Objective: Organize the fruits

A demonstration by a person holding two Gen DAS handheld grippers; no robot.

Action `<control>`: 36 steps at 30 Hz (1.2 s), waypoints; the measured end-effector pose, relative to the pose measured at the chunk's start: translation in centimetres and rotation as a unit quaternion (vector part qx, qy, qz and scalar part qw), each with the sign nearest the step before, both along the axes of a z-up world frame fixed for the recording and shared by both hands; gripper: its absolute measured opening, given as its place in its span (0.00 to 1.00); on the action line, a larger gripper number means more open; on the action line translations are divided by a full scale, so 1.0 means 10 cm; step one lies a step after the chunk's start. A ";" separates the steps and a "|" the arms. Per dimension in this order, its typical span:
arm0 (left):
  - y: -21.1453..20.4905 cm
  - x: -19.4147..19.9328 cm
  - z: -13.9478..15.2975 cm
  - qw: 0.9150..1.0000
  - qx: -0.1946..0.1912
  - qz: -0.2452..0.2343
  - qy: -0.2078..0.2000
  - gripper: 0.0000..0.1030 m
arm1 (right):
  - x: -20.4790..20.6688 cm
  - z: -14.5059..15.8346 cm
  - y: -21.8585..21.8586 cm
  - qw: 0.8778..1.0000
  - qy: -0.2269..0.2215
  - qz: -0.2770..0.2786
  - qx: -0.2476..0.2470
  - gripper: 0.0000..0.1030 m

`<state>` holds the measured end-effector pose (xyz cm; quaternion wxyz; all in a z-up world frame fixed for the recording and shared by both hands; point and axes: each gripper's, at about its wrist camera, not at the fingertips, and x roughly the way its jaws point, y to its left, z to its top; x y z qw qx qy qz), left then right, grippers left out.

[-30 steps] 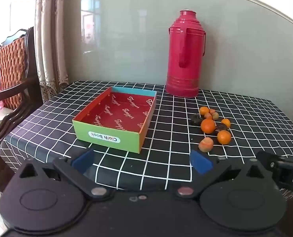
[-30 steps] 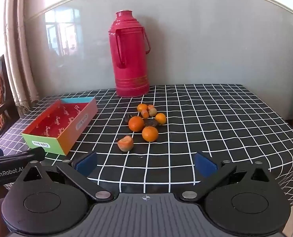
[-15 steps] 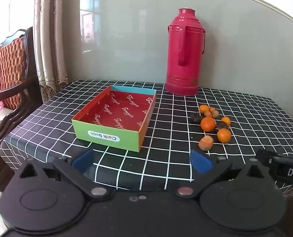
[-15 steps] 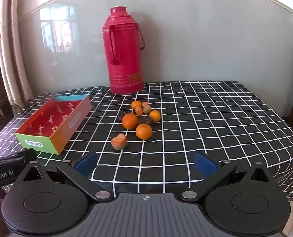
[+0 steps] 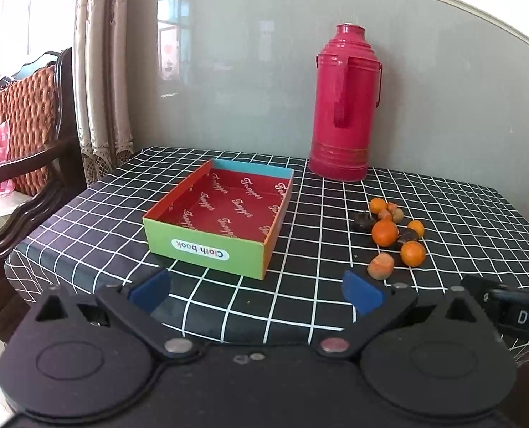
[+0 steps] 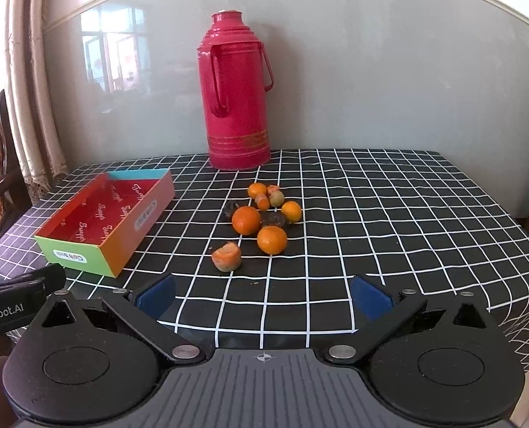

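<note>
Both my claws, left claw [image 5: 255, 290] and right claw [image 6: 262, 294], gape wide, empty. Fruits [image 6: 261, 219] cluster mid-frame on tabletop [image 6: 389, 214]; box [image 6: 107, 221] left, bare. Approach step; next, I'd reach the nearest piece.

On the counter [image 6: 389, 214] an open box [image 6: 104, 221] lies left of a cluster of fruits [image 6: 261, 217]. A flask [image 6: 236, 100] stands behind them, against the wall

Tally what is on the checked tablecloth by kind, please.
Orange fruits, whole: 4
Peeled or small pieces: 4
Dark lumps: 2
Open box: 1, nothing in it
Red thermos: 1
Total: 12
</note>
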<state>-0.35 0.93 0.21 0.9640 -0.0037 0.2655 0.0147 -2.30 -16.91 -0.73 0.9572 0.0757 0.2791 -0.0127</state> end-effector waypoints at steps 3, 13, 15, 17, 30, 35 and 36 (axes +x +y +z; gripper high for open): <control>0.00 0.01 0.00 1.000 0.000 0.000 0.000 0.94 | 0.01 0.00 0.00 1.000 0.001 0.001 0.000 1.00; 0.01 -0.01 -0.01 1.000 0.000 -0.001 0.000 0.94 | 0.02 -0.02 0.01 1.000 0.005 0.003 0.001 1.00; 0.01 -0.01 -0.01 1.000 0.000 -0.001 0.001 0.94 | 0.02 -0.01 0.01 1.000 0.005 0.003 0.002 1.00; 0.01 -0.01 -0.02 1.000 0.000 0.000 0.002 0.94 | 0.02 -0.01 0.02 1.000 0.005 0.003 0.000 1.00; 0.01 0.00 -0.02 1.000 -0.004 -0.001 0.001 0.94 | 0.02 -0.02 0.03 1.000 0.009 0.003 0.004 1.00; 0.01 0.00 -0.02 1.000 -0.003 -0.002 0.001 0.94 | 0.01 -0.04 0.04 1.000 0.009 0.004 0.004 1.00; 0.01 0.00 -0.03 1.000 -0.004 -0.001 0.001 0.94 | 0.01 -0.04 0.05 1.000 0.009 0.004 0.005 1.00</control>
